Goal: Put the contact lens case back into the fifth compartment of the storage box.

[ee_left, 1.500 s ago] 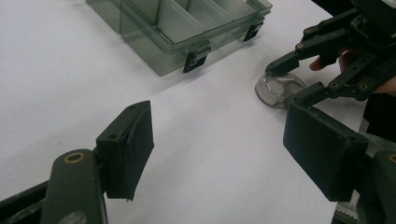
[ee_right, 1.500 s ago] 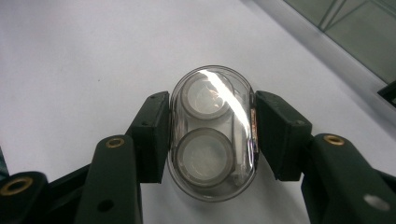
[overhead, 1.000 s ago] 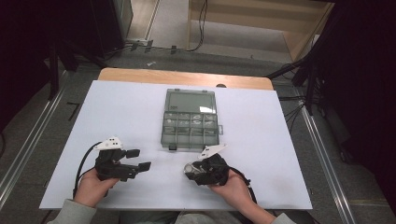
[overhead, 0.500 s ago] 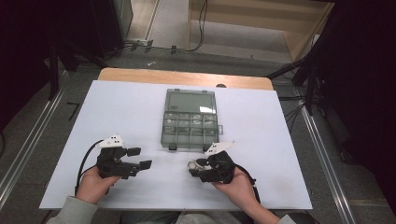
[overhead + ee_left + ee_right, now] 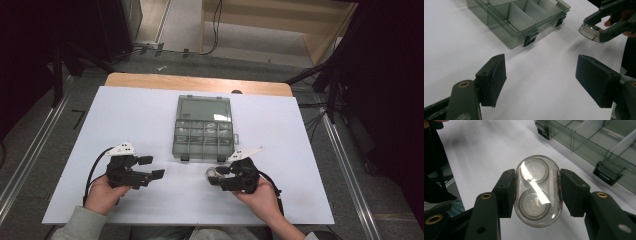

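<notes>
A clear oval case (image 5: 537, 191) with two round discs inside is pinched across its width by my right gripper (image 5: 537, 195), shut on it a little above the white table. In the high view that gripper (image 5: 218, 176) and the case (image 5: 214, 174) sit just in front of the grey compartment box (image 5: 204, 127), near its front right latch. The box lies open, its lid flat behind it. My left gripper (image 5: 151, 167) rests at the front left, open and empty. The left gripper view shows its jaws (image 5: 541, 77) wide apart over bare table, with the box (image 5: 519, 17) ahead.
A white sheet (image 5: 125, 120) covers the table, with a wooden edge (image 5: 200, 84) at the far end. Some box compartments hold small pieces. The box's black latches (image 5: 605, 173) face me. Metal rails run along both sides of the table on the floor.
My right gripper has drifted slightly right and up with the clear case still in it. The left gripper has stayed put.
</notes>
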### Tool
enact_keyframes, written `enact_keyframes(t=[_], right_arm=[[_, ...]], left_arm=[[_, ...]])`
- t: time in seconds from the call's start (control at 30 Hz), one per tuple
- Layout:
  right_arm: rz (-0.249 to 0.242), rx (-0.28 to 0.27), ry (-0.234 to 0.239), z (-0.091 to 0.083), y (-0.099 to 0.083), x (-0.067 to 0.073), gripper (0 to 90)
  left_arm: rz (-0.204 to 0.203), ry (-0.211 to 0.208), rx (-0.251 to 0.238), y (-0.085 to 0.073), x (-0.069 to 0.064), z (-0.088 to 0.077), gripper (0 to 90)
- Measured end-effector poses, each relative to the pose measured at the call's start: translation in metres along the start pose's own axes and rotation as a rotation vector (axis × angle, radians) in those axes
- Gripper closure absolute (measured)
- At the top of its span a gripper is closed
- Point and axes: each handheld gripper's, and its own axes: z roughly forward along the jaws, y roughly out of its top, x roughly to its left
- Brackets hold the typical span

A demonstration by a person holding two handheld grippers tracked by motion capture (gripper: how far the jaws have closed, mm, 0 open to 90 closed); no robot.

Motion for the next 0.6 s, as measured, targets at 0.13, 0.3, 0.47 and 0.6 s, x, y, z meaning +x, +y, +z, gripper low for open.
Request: enact_keyframes(t=[0.13, 0.3, 0.47, 0.6], right_arm=[[0.014, -0.006, 0.008, -0.003, 0.002, -0.002, 47.0], [0.021, -0.021, 0.017, -0.006, 0.007, -0.003, 47.0], [0.019, -0.025, 0.023, -0.008, 0.014, -0.004, 47.0], [0.013, -0.034, 0.022, -0.009, 0.021, -0.004, 47.0]], left_arm=[[0.001, 0.001, 0.000, 0.000, 0.000, 0.000, 25.1], [-0.004, 0.004, -0.007, 0.000, 0.000, 0.000, 25.2], [-0.003, 0.006, -0.005, 0.000, 0.000, 0.000, 25.2], [-0.003, 0.009, -0.009, 0.000, 0.001, 0.000, 25.2]])
